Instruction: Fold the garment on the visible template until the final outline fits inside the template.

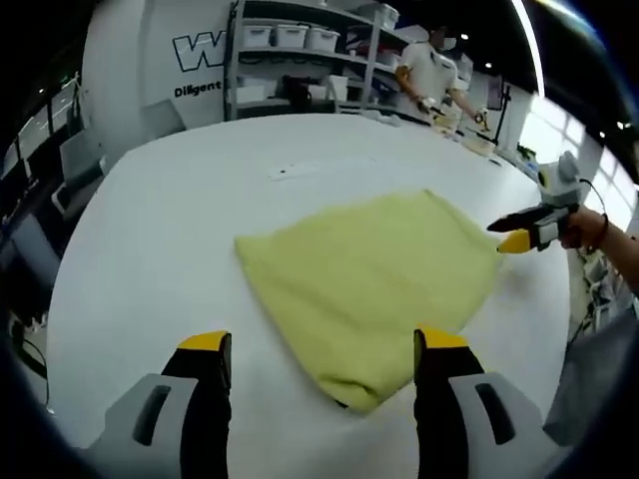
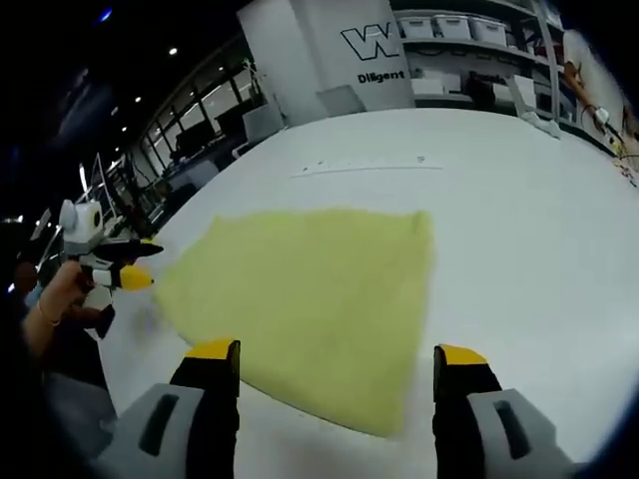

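The left hand-held gripper (image 1: 319, 349) is hovering with its jaws spread wide and gripping nothing, its yellow tips straddling the near corner of the yellow-green cloth (image 1: 374, 274). That cloth is lying flat, already folded to a rough rectangle, in the middle of the white tabletop (image 1: 180, 230), and I cannot make out any template outline under it. From the left side the cloth is stretching away and to the right, its long axis running diagonally toward the far edge. The right hand-held gripper (image 2: 334, 364) is also standing wide open and empty, poised over the cloth's near edge with the fabric spreading ahead and to its left. Both seem about equally near; the left looks best placed to take the pointed corner directly between its jaws.
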Action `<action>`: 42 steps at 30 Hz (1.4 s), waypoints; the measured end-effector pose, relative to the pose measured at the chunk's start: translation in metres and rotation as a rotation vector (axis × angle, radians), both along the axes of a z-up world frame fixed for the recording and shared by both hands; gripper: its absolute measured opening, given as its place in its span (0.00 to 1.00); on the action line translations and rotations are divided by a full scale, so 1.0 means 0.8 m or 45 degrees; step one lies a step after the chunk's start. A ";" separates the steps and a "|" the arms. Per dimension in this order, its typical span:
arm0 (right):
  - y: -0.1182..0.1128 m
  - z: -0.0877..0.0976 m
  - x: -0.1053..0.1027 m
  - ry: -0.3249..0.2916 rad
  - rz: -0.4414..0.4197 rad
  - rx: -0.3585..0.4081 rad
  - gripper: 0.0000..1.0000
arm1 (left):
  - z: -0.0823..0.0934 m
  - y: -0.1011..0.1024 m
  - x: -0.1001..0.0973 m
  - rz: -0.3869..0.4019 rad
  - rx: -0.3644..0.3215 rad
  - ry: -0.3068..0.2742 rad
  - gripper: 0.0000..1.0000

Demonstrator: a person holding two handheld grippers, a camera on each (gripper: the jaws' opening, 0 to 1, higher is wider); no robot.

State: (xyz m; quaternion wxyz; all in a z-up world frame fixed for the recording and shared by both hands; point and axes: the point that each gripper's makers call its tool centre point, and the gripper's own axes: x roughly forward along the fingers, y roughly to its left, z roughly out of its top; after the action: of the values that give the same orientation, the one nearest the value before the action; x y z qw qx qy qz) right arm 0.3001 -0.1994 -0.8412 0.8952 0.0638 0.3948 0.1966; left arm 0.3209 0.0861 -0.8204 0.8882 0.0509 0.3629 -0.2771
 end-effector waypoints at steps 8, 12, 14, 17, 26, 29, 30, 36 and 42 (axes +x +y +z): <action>-0.003 -0.004 -0.013 0.007 0.012 -0.005 0.77 | -0.010 0.002 -0.023 -0.030 -0.007 0.022 0.68; -0.005 -0.004 -0.019 0.010 0.003 0.003 0.76 | -0.016 0.002 -0.030 -0.040 -0.008 0.038 0.63; -0.007 -0.005 -0.023 0.005 0.002 0.001 0.73 | -0.017 0.003 -0.034 -0.039 -0.021 0.044 0.59; -0.007 -0.008 -0.030 0.006 0.008 -0.004 0.70 | -0.020 0.003 -0.037 -0.032 -0.046 0.065 0.54; -0.018 -0.014 -0.037 -0.001 0.008 -0.048 0.50 | -0.037 0.006 -0.047 -0.017 -0.069 0.129 0.30; -0.021 -0.015 -0.040 0.003 -0.014 -0.040 0.47 | -0.042 0.007 -0.049 -0.015 -0.088 0.137 0.20; -0.022 -0.015 -0.041 0.004 -0.019 -0.038 0.45 | -0.043 0.007 -0.049 -0.012 -0.104 0.137 0.17; -0.029 -0.014 -0.044 -0.006 -0.027 -0.045 0.31 | -0.046 0.002 -0.055 -0.016 -0.141 0.150 0.08; -0.042 -0.016 -0.042 -0.004 -0.076 -0.051 0.05 | -0.046 0.002 -0.057 -0.021 -0.131 0.150 0.03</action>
State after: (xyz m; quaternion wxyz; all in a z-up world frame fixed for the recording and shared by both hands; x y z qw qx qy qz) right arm 0.2664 -0.2328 -0.8542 0.9023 0.0573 0.3953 0.1619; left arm 0.2756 0.0881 -0.8572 0.8644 -0.0084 0.3995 -0.3052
